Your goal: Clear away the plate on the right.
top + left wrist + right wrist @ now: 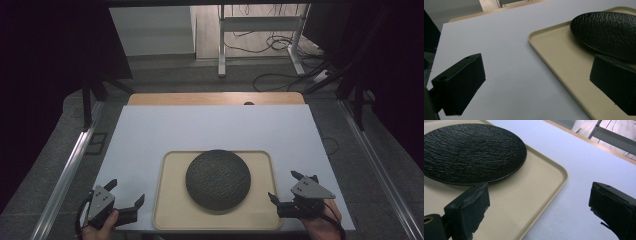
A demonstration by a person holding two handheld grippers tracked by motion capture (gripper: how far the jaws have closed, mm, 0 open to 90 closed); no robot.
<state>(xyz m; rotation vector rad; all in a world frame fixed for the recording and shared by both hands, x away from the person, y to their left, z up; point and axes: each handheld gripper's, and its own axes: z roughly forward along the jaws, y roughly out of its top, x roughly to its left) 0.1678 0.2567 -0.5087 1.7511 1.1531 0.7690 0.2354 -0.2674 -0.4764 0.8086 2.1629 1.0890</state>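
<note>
Table (215,125) with a white top fills the middle of the high view, its far wooden edge showing as a thin strip across the upper centre. Grey floor runs along both sides, with a metal frame and loose cables at the top of the frame.

Tray (172,200), beige, with rounded corners and a low rim, sits in the lower centre of the high view, near the table's front edge. In the left gripper view its rim runs from upper centre down to lower right; in the right gripper view one rounded corner lies at mid frame.

Plate (218,179), black, round, with a rough rippled surface, rests on the tray, roughly at its centre and slightly toward the far rim. It shows at the upper right of the left gripper view and the upper left of the right gripper view.

Left gripper (126,194), lower left of the high view, held in a hand at the bottom edge. Jaws spread wide, nothing between them; one hangs over white table, the other over the tray's near left rim.

Right gripper (284,186), lower right of the high view. Jaws spread wide, nothing between them; one over the tray, the other over white table, straddling the tray's right rim. Clear of the plate.
</note>
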